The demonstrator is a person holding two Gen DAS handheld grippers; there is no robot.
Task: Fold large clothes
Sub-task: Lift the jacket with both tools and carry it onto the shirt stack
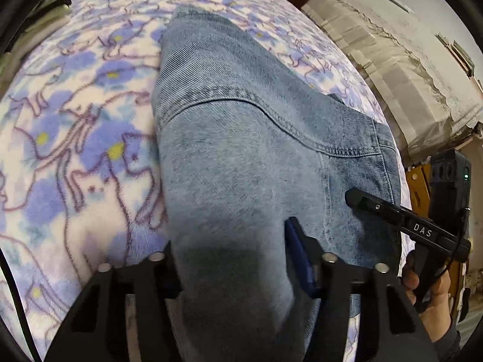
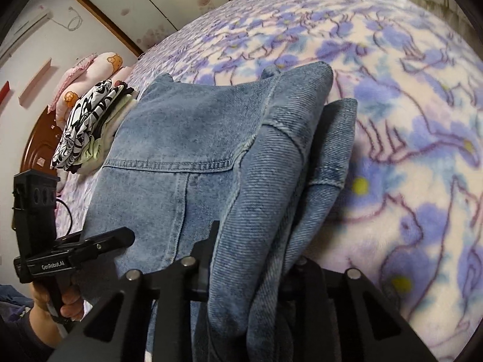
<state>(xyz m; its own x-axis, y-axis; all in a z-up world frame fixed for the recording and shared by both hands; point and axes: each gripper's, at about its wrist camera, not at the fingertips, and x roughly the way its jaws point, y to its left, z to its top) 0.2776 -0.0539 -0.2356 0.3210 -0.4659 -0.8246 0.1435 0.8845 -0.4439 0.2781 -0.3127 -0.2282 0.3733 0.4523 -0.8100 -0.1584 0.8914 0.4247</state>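
Between our left gripper (image 1: 238,259) fingers bunches one pair of jeans (image 1: 241,138), clamped in the jaws; the denim runs straight away from us along the flowered blanket (image 1: 75,105). Our right gripper (image 1: 362,200) pokes in beside it, touching the jeans.

From the right wrist, our right gripper (image 2: 250,259) jaws pinch several folded layers of the jeans (image 2: 193,138), their long axis leading up and away. One stack of folded clothes (image 2: 87,126) lies beyond, just beside the jeans' far end.

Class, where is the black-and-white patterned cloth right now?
In the right wrist view, the black-and-white cloth lies at left on the bed, beside the jeans, below pink pillows.
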